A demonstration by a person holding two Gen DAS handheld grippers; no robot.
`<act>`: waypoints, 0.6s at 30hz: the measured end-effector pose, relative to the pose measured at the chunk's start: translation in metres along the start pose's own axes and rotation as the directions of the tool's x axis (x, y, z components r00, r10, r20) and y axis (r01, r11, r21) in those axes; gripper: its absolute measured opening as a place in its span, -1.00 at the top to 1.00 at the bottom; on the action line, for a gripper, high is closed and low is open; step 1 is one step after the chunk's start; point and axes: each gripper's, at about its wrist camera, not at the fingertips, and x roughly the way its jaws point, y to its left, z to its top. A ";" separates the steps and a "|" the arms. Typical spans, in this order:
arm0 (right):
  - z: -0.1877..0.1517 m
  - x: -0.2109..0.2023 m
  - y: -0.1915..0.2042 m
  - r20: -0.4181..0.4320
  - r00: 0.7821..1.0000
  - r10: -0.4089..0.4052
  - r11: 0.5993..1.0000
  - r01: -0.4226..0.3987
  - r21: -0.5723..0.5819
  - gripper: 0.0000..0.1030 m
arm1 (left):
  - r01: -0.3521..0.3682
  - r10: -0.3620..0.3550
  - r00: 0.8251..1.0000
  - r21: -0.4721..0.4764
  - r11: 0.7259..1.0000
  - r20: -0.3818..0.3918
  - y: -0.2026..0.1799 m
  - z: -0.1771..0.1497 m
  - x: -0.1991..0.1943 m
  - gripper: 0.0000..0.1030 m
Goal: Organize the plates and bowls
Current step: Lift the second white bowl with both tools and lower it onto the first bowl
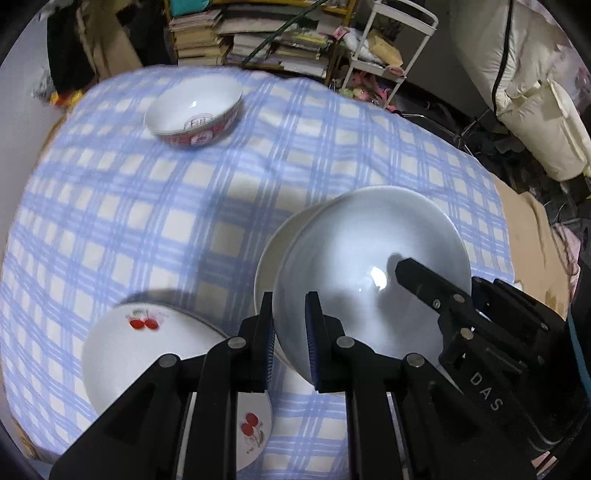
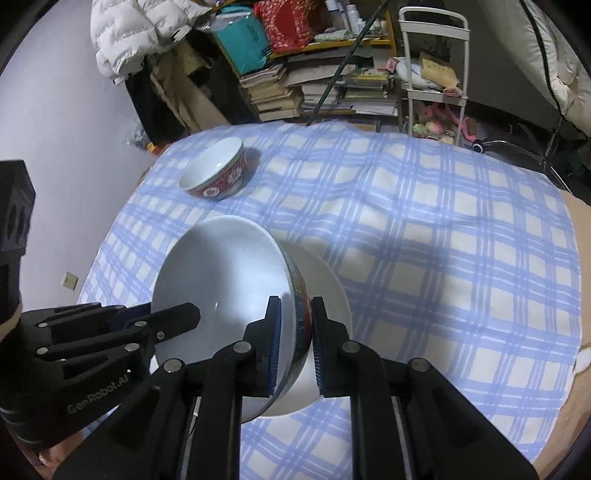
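A large bowl (image 1: pixel 369 258), white inside with a red and blue pattern outside (image 2: pixel 301 306), is held over the blue checked tablecloth (image 1: pixel 166 221). My left gripper (image 1: pixel 290 332) is shut on its near rim, and my right gripper (image 2: pixel 296 332) is shut on the opposite rim. Each gripper shows in the other's view, the right gripper (image 1: pixel 424 284) and the left gripper (image 2: pixel 177 317). A white dish (image 1: pixel 264 262) lies right under the bowl, mostly hidden by it. A cherry-printed plate (image 1: pixel 147 350) lies at the near left. A smaller red patterned bowl (image 1: pixel 195 114) stands at the far left.
Behind the table are stacked books (image 2: pixel 280 92) and a white metal rack (image 2: pixel 432 74). A white padded jacket (image 2: pixel 133 33) hangs at the back left. Brown uncovered surface (image 1: pixel 528 236) shows past the cloth's right edge.
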 end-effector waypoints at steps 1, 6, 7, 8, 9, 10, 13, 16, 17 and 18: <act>0.000 0.001 0.002 0.002 1.000 -0.008 1.000 0.008 -0.017 0.68 | 0.013 -0.013 1.000 -0.008 1.000 -0.004 0.002 -0.001 0.001 0.73; -0.004 0.011 0.007 -0.034 0.999 -0.018 0.999 0.016 -0.052 0.68 | 0.007 -0.007 1.000 -0.030 1.000 -0.019 0.008 -0.001 0.009 0.73; -0.005 0.015 0.008 -0.046 0.999 -0.028 0.998 0.025 -0.057 0.68 | 0.007 -0.008 1.000 -0.033 0.999 -0.020 0.009 0.000 0.010 0.73; -0.006 0.017 0.009 -0.052 0.998 -0.037 0.997 0.034 -0.064 0.68 | 0.009 -0.010 1.000 -0.034 0.999 -0.019 0.010 0.000 0.011 0.73; -0.007 0.020 0.010 -0.059 0.997 -0.050 0.996 0.045 -0.075 0.68 | 0.012 -0.013 1.000 -0.035 0.999 -0.020 0.010 0.000 0.012 0.73; -0.008 0.023 0.011 -0.062 0.996 -0.060 0.995 0.055 -0.081 0.68 | 0.017 -0.018 1.000 -0.036 0.999 -0.024 0.011 0.000 0.013 0.73; -0.007 0.027 0.011 -0.057 0.995 -0.083 0.993 0.078 -0.086 0.68 | 0.022 -0.024 0.999 -0.034 0.999 -0.039 0.011 0.000 0.018 0.73; -0.008 0.031 0.012 -0.063 0.992 -0.107 0.989 0.099 -0.108 0.68 | 0.038 -0.041 0.998 -0.054 0.998 -0.056 0.017 0.000 0.023 0.73; -0.008 0.032 0.013 -0.065 0.992 -0.112 0.987 0.103 -0.121 0.68 | 0.045 -0.048 0.997 -0.056 0.997 -0.053 0.018 0.001 0.023 0.73; -0.008 0.032 0.015 -0.060 0.991 -0.119 0.985 0.110 -0.135 0.68 | 0.050 -0.053 0.997 -0.053 0.997 -0.049 0.018 0.000 0.023 0.73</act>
